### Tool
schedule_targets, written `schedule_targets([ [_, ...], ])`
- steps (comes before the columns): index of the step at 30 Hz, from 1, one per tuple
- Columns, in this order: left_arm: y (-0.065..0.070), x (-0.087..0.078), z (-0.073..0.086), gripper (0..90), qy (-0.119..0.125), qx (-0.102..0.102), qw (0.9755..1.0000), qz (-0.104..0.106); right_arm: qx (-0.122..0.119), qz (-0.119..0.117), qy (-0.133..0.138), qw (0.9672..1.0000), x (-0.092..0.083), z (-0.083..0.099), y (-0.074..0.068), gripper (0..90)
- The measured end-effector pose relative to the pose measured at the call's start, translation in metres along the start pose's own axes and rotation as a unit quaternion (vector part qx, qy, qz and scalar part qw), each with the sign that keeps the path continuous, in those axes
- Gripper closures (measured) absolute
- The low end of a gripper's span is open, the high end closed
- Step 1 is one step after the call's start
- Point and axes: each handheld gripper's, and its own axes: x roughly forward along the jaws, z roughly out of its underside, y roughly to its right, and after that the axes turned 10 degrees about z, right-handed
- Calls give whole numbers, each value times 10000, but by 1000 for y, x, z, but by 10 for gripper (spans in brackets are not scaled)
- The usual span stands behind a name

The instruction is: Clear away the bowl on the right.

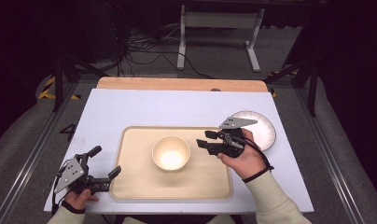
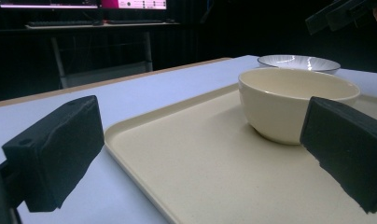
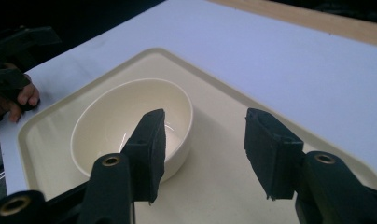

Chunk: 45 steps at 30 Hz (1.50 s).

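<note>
Left gripper [image 1: 104,163]: jaws wide apart, nothing between them; held low at the tray's near-left corner, one jaw over the tray edge, the other over the table. In the left gripper view, its jaws frame the tray and bowl.
Right gripper [image 1: 204,139]: jaws apart, empty; held above the tray's right part, pointing toward the bowl, touching nothing.
Bowl [image 1: 171,152]: cream, upright, empty, at the tray's centre.
Tray [image 1: 135,182]: beige, rimmed, flat on the table near the front edge.
Plate [image 1: 266,128]: white, on the table just right of the tray, partly behind the right gripper.
Table [image 1: 130,107]: white top, wooden strip along the far edge.
</note>
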Motion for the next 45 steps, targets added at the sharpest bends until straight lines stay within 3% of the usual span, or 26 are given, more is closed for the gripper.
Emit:
schedule_targets([
  [2, 0, 0, 0, 2, -1, 3, 10000, 1, -120, -30, 252, 9996, -3, 5, 1, 453],
  [9, 0, 0, 0, 2, 9, 6, 10000, -6, -260, -94, 650, 9975, -8, 17, 4, 439],
  [11, 0, 0, 0, 2, 8, 7, 10000, -6, -480, -146, 936, 9943, -12, 21, 5, 415],
  [18, 0, 0, 0, 2, -2, 3, 10000, 2, -834, -85, 1303, 9879, -18, 30, 6, 327],
  [23, 0, 0, 0, 2, -2, 6, 10000, 1, -786, -25, 1632, 9835, -24, 37, 10, 260],
  [28, 0, 0, 0, 2, -2, 4, 10000, 2, -908, 98, 1849, 9785, -28, 45, 13, 238],
  [31, 0, 0, 0, 2, -2, 5, 10000, 2, -976, 280, 1864, 9772, -29, 49, 15, 224],
  [35, 0, 0, 0, 2, 1, 8, 10000, 7, -993, 330, 1987, 9745, -31, 54, 16, 208],
  [38, 0, 0, 0, 2, 1, 8, 10000, 7, -857, 233, 2157, 9724, -35, 56, 15, 208],
  [39, 0, 0, 0, 2, -2, 5, 10000, 3, -806, 215, 2312, 9693, -36, 57, 15, 208],
  [41, 0, 0, 0, 2, -1, 3, 10000, 3, -750, 236, 2421, 9671, -37, 60, 15, 209],
  [45, 0, 0, 0, 2, -2, 4, 10000, 4, -727, 368, 2464, 9657, -37, 68, 16, 210],
])
